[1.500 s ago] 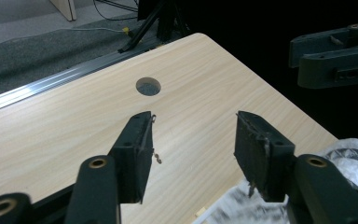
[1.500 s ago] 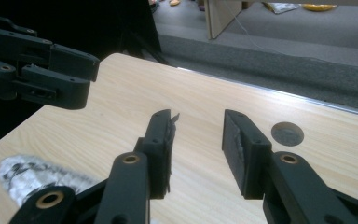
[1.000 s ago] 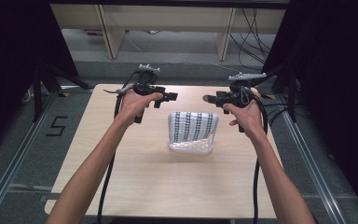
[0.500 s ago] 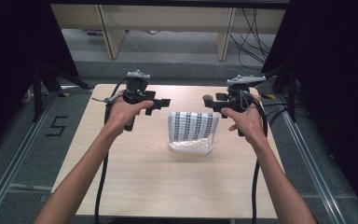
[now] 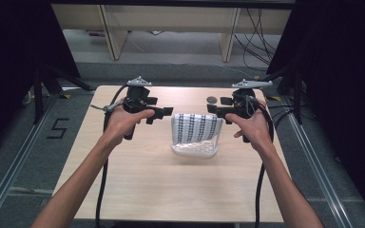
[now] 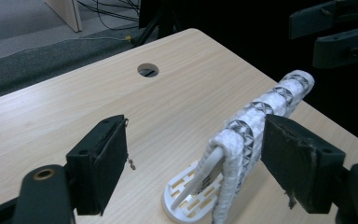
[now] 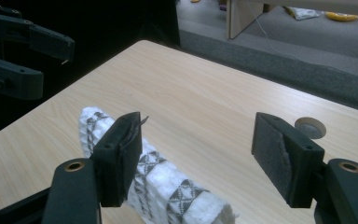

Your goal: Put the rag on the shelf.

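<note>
The rack (image 5: 195, 148) hides almost wholly under the towel (image 5: 196, 128) in the high view, just its white base peeking out at the middle of the table (image 5: 171, 190). The left gripper view catches what that one misses: the slotted foot and one white bar (image 6: 209, 168) the towel hangs over, though the bottom edge cuts the rack off. In the right gripper view the towel (image 7: 158, 182) runs out of frame below, its near end partly behind a jaw. The left gripper (image 5: 167, 111) sits level just left of the towel, jaws wide and just been opening, nothing pinched; whether the far pad (image 6: 298, 163) brushes the cloth is hard to tell. The right gripper (image 5: 212, 109) faces it from the other side, jaws also wide and just been opening, holding nothing. Both forearms reach in from below, fists wrapped around the handles.
</note>
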Available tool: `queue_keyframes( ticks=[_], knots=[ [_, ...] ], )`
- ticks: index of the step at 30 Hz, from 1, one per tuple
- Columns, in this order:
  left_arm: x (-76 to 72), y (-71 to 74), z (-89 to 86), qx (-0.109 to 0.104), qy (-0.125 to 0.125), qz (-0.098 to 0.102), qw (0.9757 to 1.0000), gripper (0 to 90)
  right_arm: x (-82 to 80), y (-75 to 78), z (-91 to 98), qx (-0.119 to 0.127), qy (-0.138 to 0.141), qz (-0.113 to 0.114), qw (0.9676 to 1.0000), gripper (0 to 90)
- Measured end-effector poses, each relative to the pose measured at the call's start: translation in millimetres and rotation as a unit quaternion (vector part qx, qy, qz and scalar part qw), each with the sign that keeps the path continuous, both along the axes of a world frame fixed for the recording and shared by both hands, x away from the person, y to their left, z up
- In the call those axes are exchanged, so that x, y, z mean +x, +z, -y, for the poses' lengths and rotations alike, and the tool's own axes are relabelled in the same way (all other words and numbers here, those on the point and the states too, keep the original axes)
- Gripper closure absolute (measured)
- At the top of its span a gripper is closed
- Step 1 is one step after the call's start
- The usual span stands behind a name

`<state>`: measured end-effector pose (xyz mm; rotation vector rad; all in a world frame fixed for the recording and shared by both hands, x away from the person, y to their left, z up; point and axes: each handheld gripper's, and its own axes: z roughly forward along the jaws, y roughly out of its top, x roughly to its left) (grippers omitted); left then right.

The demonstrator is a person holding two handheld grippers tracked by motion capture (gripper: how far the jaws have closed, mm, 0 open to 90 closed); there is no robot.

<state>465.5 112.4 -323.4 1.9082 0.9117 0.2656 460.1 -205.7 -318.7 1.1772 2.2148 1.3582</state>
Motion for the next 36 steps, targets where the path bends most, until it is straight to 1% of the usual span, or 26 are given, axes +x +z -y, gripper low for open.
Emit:
queue_keyframes(
  ticks=[1,3,4,5,7,10,11,12,13,15,16,17,18,20,21,22,23,24,27,28,30,31,32,33,34,36],
  knots=[
    [-2.4,0.1,0.1,0.002,0.003,0.002,1.0000,21.8,-1.7,0.3,-1.0,0.008,-0.001,-0.001,1.0000,34.4],
    [-6.2,-0.1,-0.1,-0.001,-0.001,0.000,1.0000,21.6,-2.8,0.8,-0.2,0.006,0.005,0.007,0.9999,34.4],
    [-7.9,-0.2,-0.4,0.000,-0.004,0.002,1.0000,21.6,-3.4,1.0,-0.3,0.007,0.011,0.008,0.9999,34.3],
    [-10.2,-0.3,-0.2,-0.001,-0.006,0.002,1.0000,21.6,-5.8,1.4,-1.1,0.008,0.008,0.005,0.9999,34.2],
    [-14.7,-0.7,-0.5,-0.002,-0.012,0.004,0.9999,21.6,-7.4,0.6,-1.2,0.005,0.015,0.008,0.9998,33.8],
    [-21.8,-1.4,-0.9,-0.002,-0.019,0.004,0.9998,21.1,-10.7,-0.7,-0.9,0.001,0.016,0.012,0.9998,33.7],
    [-23.1,-1.6,-1.0,-0.003,-0.021,0.005,0.9998,21.2,-13.3,0.0,-1.2,0.002,0.013,0.001,0.9999,33.6],
    [-25.4,-1.9,-1.3,-0.004,-0.021,0.004,0.9998,21.1,-12.9,-0.3,-0.5,-0.001,0.016,0.011,0.9998,33.6],
    [-27.3,-2.5,-1.7,-0.007,-0.024,0.004,0.9997,21.1,-14.5,-1.0,-1.4,0.008,0.014,0.007,0.9998,33.4],
    [-31.5,-3.5,-2.6,-0.010,-0.033,0.004,0.9994,21.1,-15.7,-0.5,0.4,-0.003,0.020,0.013,0.9997,32.6],
    [-34.1,-4.1,-3.0,-0.013,-0.034,0.006,0.9993,20.9,-16.4,-1.1,0.1,0.003,0.024,0.010,0.9997,32.3],
    [-36.3,-5.0,-3.8,-0.015,-0.036,0.007,0.9992,20.8,-19.6,-0.1,-0.1,0.002,0.015,0.001,0.9999,32.1],
    [-38.4,-6.0,-4.5,-0.017,-0.037,0.008,0.9992,20.8,-19.1,-1.6,0.6,0.005,0.022,0.011,0.9997,31.9],
    [-42.9,-8.7,-6.2,-0.017,-0.038,0.009,0.9991,20.7,-20.9,-1.6,0.9,0.004,0.025,0.011,0.9996,31.5],
    [-43.7,-9.3,-6.8,-0.017,-0.038,0.010,0.9991,20.6,-22.9,-2.1,0.9,0.002,0.021,0.017,0.9996,30.9],
    [-45.4,-10.3,-7.7,-0.020,-0.037,0.009,0.9991,20.5,-22.9,-1.7,1.9,-0.001,0.026,0.017,0.9995,31.0],
    [-47.1,-11.6,-9.4,-0.022,-0.038,0.010,0.9990,20.5,-26.1,-1.0,1.6,0.003,0.019,0.006,0.9998,30.9],
    [-48.4,-12.3,-10.3,-0.024,-0.038,0.010,0.9989,20.5,-25.4,-2.5,2.6,0.003,0.029,0.020,0.9994,30.9],
    [-53.0,-14.1,-14.4,-0.028,-0.039,0.011,0.9988,20.5,-30.3,-2.1,3.1,0.005,0.024,0.012,0.9996,30.4],
    [-54.5,-14.6,-15.9,-0.031,-0.039,0.011,0.9987,20.4,-30.6,-3.1,3.0,0.008,0.028,0.018,0.9994,30.2],
    [-57.8,-15.5,-19.8,-0.030,-0.042,0.011,0.9986,20.3,-33.2,-2.9,3.2,0.010,0.025,0.014,0.9995,29.6],
    [-59.2,-16.0,-20.7,-0.032,-0.042,0.012,0.9985,20.3,-33.7,-3.0,3.6,0.002,0.025,0.022,0.9994,29.3],
    [-60.9,-16.3,-22.4,-0.034,-0.040,0.014,0.9985,20.3,-33.1,-4.1,3.1,0.007,0.029,0.027,0.9992,29.1],
    [-62.5,-16.6,-24.1,-0.035,-0.039,0.015,0.9985,20.2,-34.2,-3.6,3.0,0.007,0.032,0.021,0.9993,29.0],
    [-63.9,-17.0,-25.5,-0.037,-0.039,0.015,0.9984,20.2,-36.8,-2.9,1.8,0.011,0.024,0.012,0.9996,28.5],
    [-66.7,-17.1,-28.2,-0.031,-0.038,0.014,0.9987,20.2,-36.9,-3.8,1.3,0.008,0.026,0.021,0.9994,27.5]
  ],
)
